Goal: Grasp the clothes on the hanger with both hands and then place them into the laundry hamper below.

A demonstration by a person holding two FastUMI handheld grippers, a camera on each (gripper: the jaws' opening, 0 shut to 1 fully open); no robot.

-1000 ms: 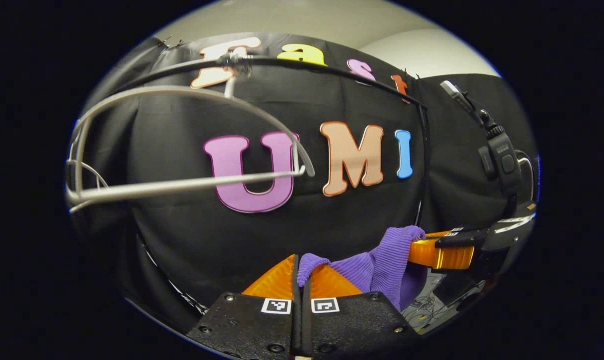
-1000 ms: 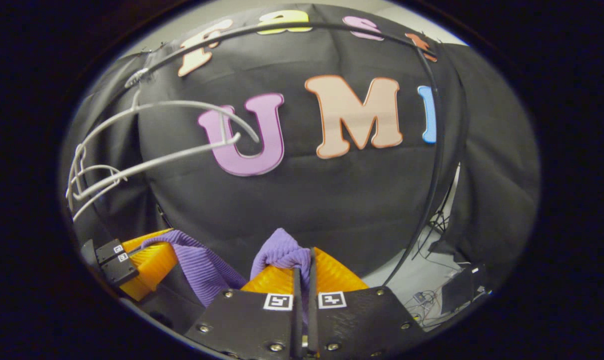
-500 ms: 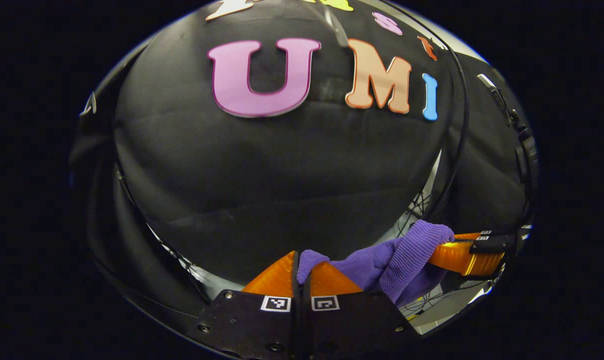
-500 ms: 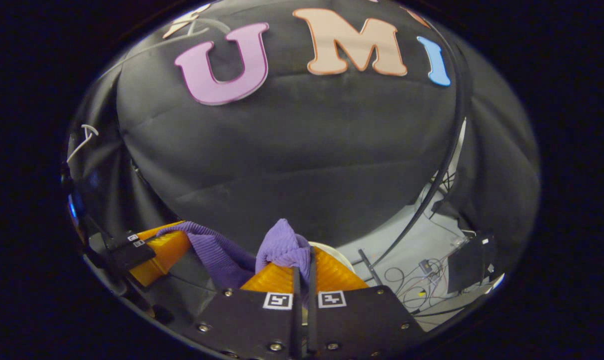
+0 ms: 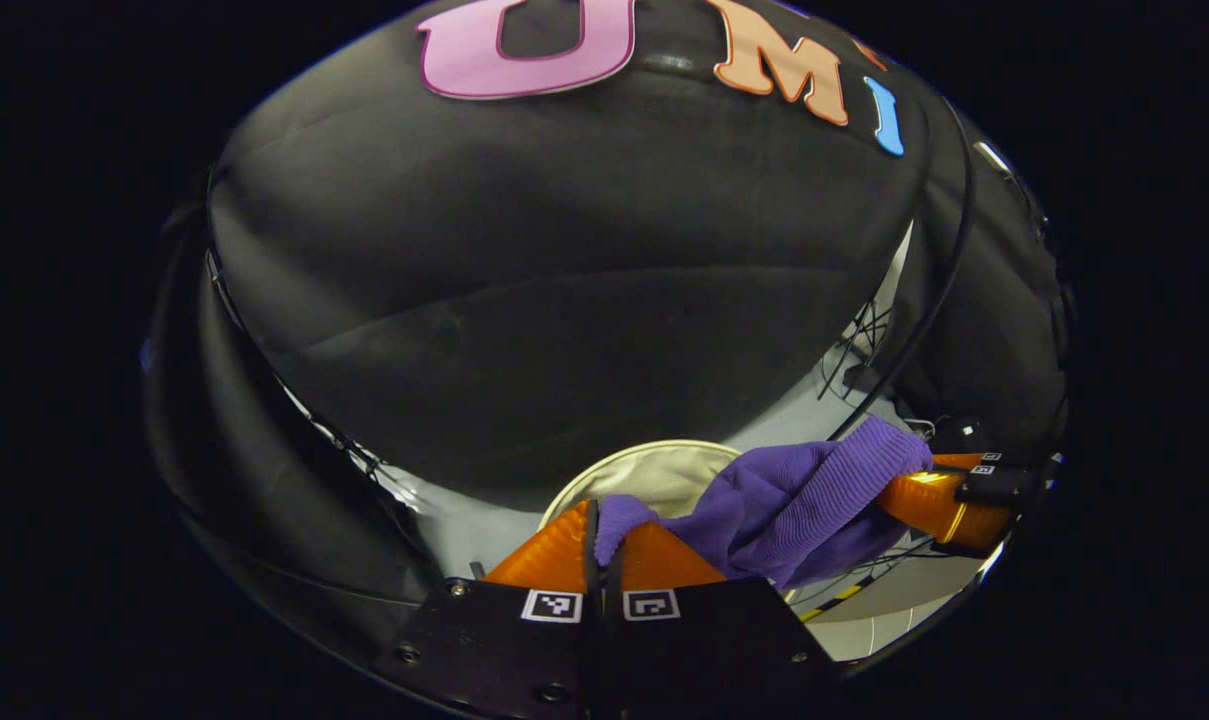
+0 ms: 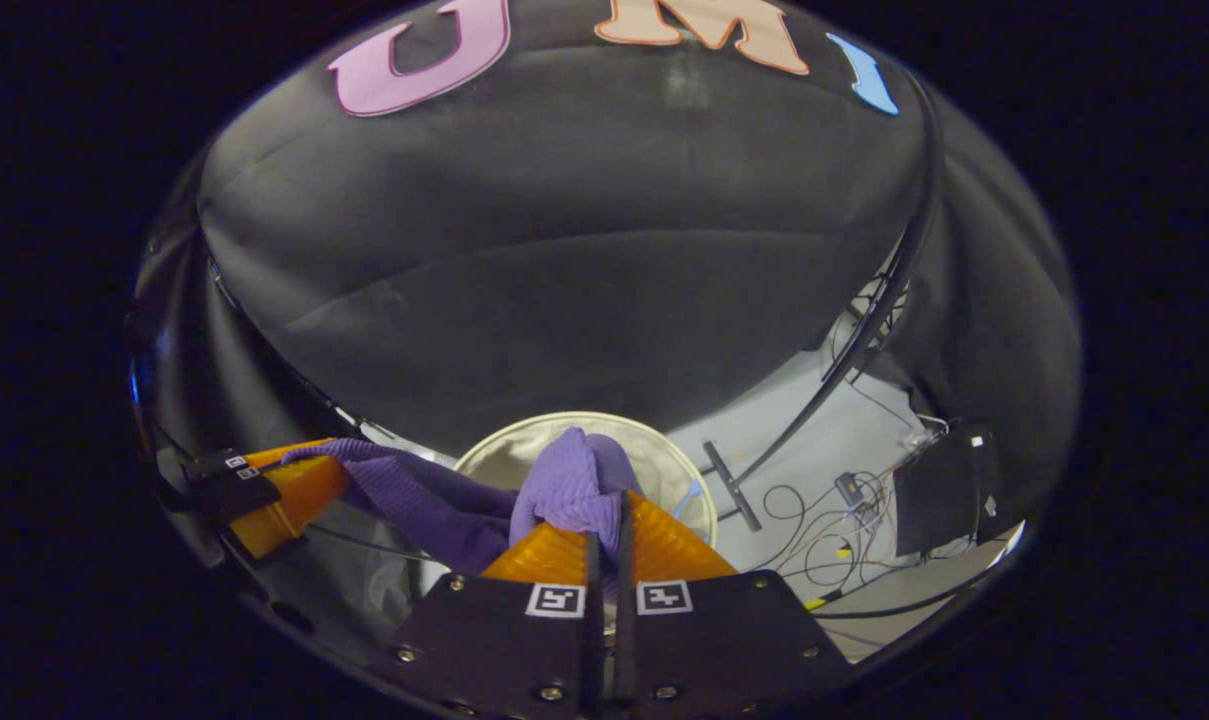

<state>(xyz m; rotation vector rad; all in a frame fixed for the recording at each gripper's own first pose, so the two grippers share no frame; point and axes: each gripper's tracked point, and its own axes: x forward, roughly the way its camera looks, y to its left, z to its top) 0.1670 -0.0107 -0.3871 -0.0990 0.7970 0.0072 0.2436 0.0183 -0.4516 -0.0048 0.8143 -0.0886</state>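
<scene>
In the left gripper view, the left gripper (image 5: 601, 520) sits at six o'clock with its two orange ribbed fingers (image 5: 549, 558) pinched together on a corner of the purple ribbed knit garment (image 5: 784, 500). The cloth stretches from there toward four o'clock, where the right gripper (image 5: 939, 498) clamps its far end. Behind the cloth, just above the left gripper's tips, lies the round cream fabric laundry hamper (image 5: 654, 465) with its pale rim.

In the right gripper view, the left gripper (image 6: 284, 490) shows at eight o'clock, gripping one end, and the garment (image 6: 434, 500) runs across to the right gripper (image 6: 604, 525) at six o'clock, whose orange fingers (image 6: 664, 548) are closed on a bunched fold. The hamper (image 6: 679, 470) opens directly behind that fold, so the garment hangs off the hanger and above the hamper, not yet inside.

The step in hand looks like the lowering into the hamper. To do it well, both grippers should probably come down together over the hamper's mouth and draw closer so the slack middle drops inside the rim first, then let go only once the bulk is below the rim; releasing one end early could leave cloth draped over the edge.

The light grey floor (image 6: 794, 450) around the hamper carries loose black cables (image 6: 824, 560) at four o'clock, a short dark bar (image 6: 732, 486), and a black box (image 6: 939, 490) nearer three o'clock. A thin black curved pole (image 6: 904, 260) rises along the black cloth wall (image 6: 564, 250).
</scene>
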